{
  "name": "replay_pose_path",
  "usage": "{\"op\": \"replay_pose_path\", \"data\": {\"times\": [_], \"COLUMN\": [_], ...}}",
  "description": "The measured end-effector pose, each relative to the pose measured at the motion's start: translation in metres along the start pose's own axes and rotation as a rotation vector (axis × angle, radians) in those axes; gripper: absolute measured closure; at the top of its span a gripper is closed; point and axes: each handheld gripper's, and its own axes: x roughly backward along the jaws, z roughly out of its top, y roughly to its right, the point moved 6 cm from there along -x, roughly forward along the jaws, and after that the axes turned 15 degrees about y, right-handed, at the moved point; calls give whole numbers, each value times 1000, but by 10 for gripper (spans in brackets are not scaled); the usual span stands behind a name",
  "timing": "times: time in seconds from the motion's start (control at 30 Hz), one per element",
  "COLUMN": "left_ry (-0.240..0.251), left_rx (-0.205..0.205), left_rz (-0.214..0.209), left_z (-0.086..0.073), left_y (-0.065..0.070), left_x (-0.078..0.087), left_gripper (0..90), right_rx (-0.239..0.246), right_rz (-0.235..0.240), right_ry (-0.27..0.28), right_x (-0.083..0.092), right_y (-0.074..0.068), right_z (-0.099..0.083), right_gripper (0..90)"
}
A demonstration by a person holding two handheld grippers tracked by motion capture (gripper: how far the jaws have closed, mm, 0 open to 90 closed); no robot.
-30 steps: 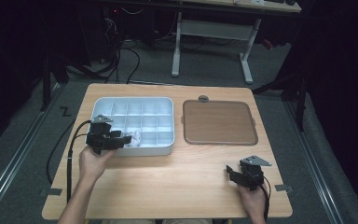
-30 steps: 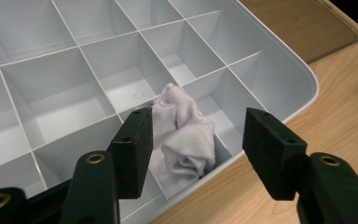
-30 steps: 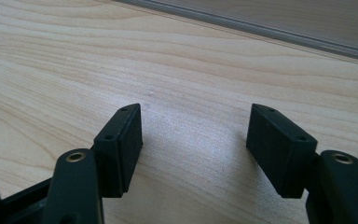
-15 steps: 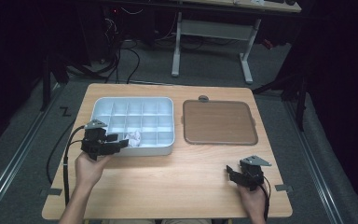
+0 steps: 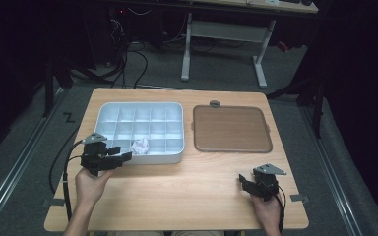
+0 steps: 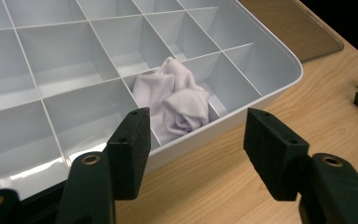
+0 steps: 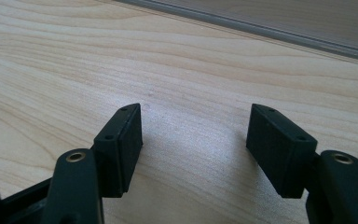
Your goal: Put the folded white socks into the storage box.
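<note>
A white divided organiser tray [image 5: 140, 104] lies at the back left of the wooden table [image 5: 187, 191]. A crumpled white cloth [image 5: 140, 146] sits in one of its front-row compartments. My left gripper [image 5: 123, 158] hovers just outside the tray's front left edge, jaws open and empty. In the left gripper view the cloth [image 6: 175, 100] lies beyond the open left gripper [image 6: 196, 149], behind the tray's front wall [image 6: 242, 114]. My right gripper [image 5: 242, 183] rests low at the front right, open over bare wood, as the right gripper view confirms [image 7: 196, 144].
A flat brown tray [image 5: 231, 129] lies right of the organiser, with a small grey round object [image 5: 214, 103] at its far edge. The brown tray's rim [image 7: 284, 28] crosses the top of the right gripper view. Desk legs and cables stand on the floor beyond the table.
My left gripper has drawn back from over the tray's front row, moving left and toward the person. The cloth stays in its compartment. The right gripper has not moved.
</note>
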Motion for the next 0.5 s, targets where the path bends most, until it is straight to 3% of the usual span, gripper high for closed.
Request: {"op": "replay_pose_path", "data": {"times": [0.5], "left_ry": [-3], "left_rx": [-4], "left_rz": [-3], "left_z": [-11], "left_y": [-3], "left_x": [10], "left_gripper": [409], "right_rx": [1], "right_rz": [0], "right_ry": [-1], "right_x": [0], "right_y": [0], "right_z": [0], "right_gripper": [364]}}
